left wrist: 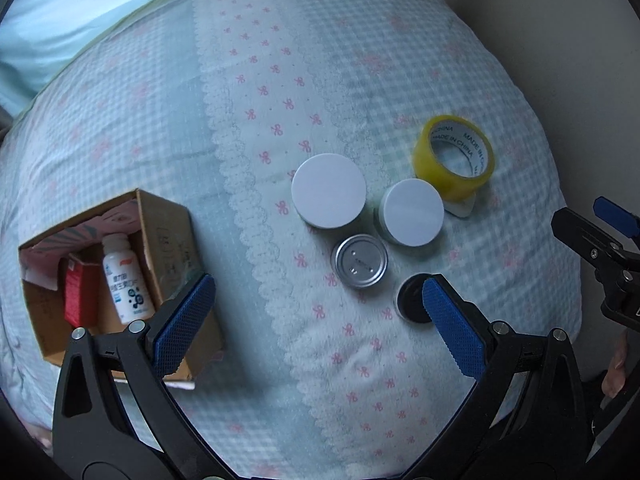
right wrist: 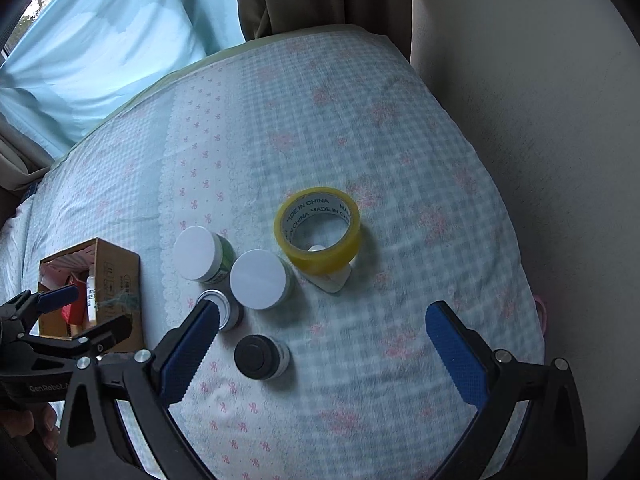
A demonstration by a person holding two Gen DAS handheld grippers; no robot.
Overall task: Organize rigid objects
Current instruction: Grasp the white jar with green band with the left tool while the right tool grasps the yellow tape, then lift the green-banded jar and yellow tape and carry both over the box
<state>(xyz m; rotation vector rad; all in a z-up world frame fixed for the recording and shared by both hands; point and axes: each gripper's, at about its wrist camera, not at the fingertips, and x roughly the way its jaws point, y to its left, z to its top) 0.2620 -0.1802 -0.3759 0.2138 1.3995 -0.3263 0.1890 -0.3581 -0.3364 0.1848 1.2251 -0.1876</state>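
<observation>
Right wrist view has the right gripper (right wrist: 320, 344) spread wide and empty just above the black-lidded jar (right wrist: 261, 357), so I'd centre it, drop straight down and squeeze the sides (soft bedding, easy to tip). Left gripper (left wrist: 316, 316) is spread too, holding nothing. Cardboard box (left wrist: 168, 236) sits well left of the jars.

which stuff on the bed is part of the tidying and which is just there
Part of the job:
cardboard box
two white-lidded jars
silver-lidded tin
black-lidded jar
yellow tape roll
left hand-held gripper, open
right hand-held gripper, open

Just there:
bedsheet
curtain
</observation>
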